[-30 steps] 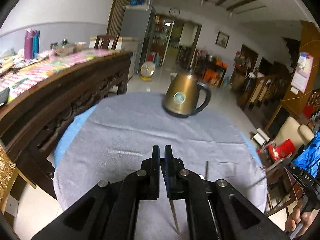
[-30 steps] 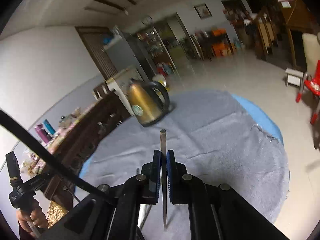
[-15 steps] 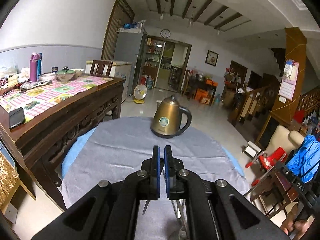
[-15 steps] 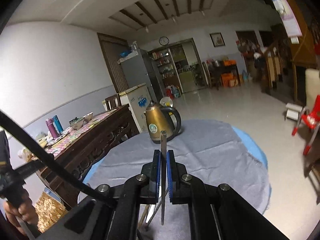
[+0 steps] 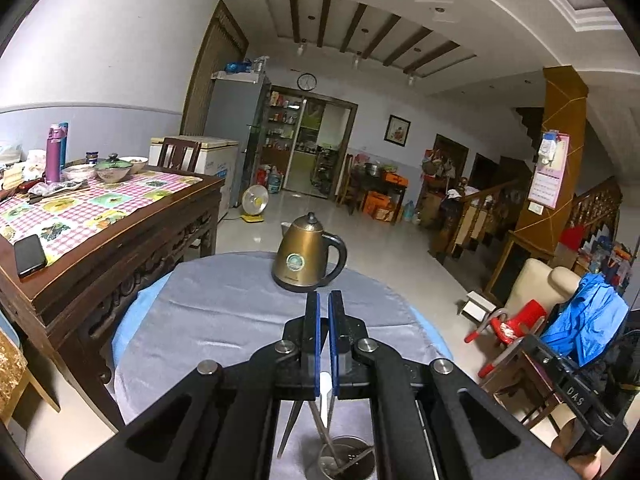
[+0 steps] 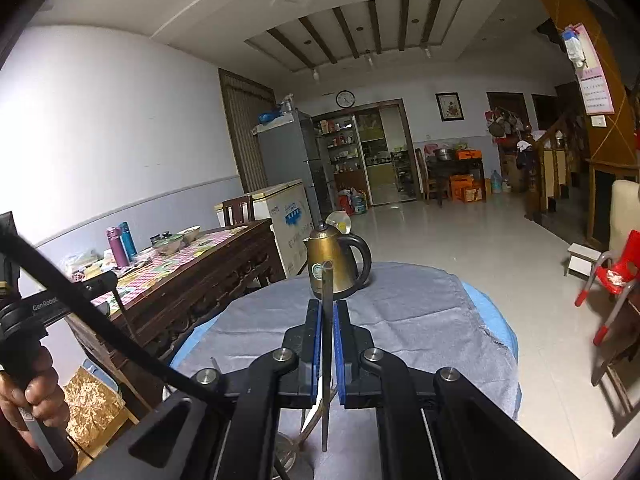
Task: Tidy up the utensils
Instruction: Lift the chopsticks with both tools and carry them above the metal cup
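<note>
My right gripper point(image 6: 327, 310) is shut on a thin metal utensil handle point(image 6: 327, 344) that stands upright between the blue pads, above the round table's grey cloth point(image 6: 400, 320). My left gripper point(image 5: 324, 300) is shut; a thin utensil point(image 5: 323, 392) hangs low between its pads. Below it stands a round metal utensil holder point(image 5: 340, 460) with several utensils leaning in it. The holder's rim also shows in the right wrist view point(image 6: 286, 450), low between the arms.
A brass electric kettle point(image 5: 306, 258) stands at the far edge of the round table. A dark wooden table point(image 5: 100, 232) with a checked cloth, bowls, bottles and a phone stands to the left. A red chair point(image 5: 508, 328) is at the right.
Both grippers have risen and tilted up, so the table sits lower and the room fills the views. The utensil holder has come into sight below the left gripper.
</note>
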